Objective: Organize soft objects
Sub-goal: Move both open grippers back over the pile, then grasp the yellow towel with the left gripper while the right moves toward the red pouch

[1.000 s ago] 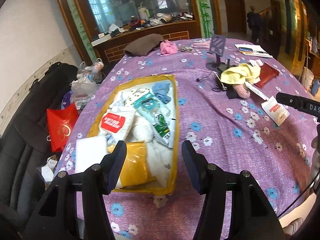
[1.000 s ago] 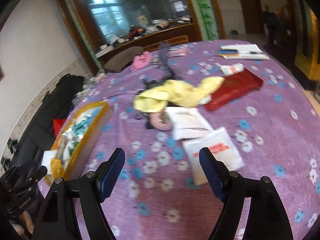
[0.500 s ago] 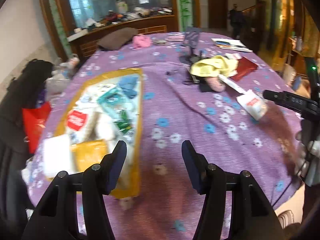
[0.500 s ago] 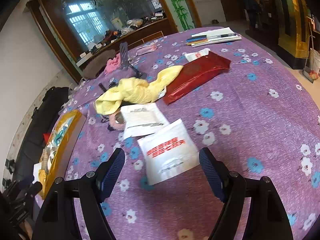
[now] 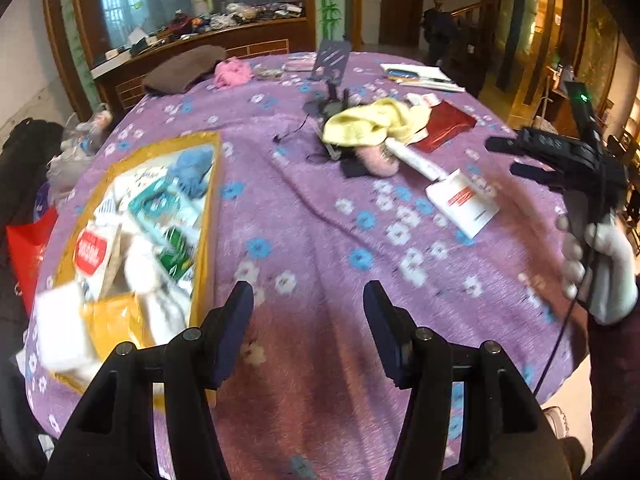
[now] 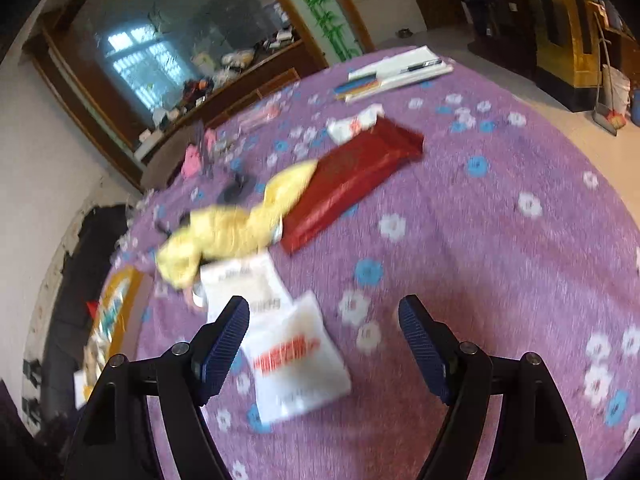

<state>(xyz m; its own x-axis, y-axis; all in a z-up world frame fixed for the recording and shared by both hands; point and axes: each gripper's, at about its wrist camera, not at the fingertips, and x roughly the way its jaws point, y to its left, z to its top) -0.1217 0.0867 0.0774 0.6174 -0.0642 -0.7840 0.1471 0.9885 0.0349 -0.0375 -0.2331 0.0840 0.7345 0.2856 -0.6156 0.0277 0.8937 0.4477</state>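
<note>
Right tool approaching white packet; both tools apart, nothing held.

Right tool [image 6: 324,322] hovers over the white packet [image 6: 294,364], which lies flat on the desk [image 6: 500,260] just this side of the yellow cloth [image 6: 224,232]. Left tool [image 5: 308,308], also apart, idles above bare desk just right of the yellow tray [image 5: 206,216]. Advice: lower squarely, centre the packet between the pads, pinch one edge so it lifts clear of the second packet [image 6: 244,284] beside it. Tray already holds packets, a blue soft item and white plush, near full; frames blurred.
</note>
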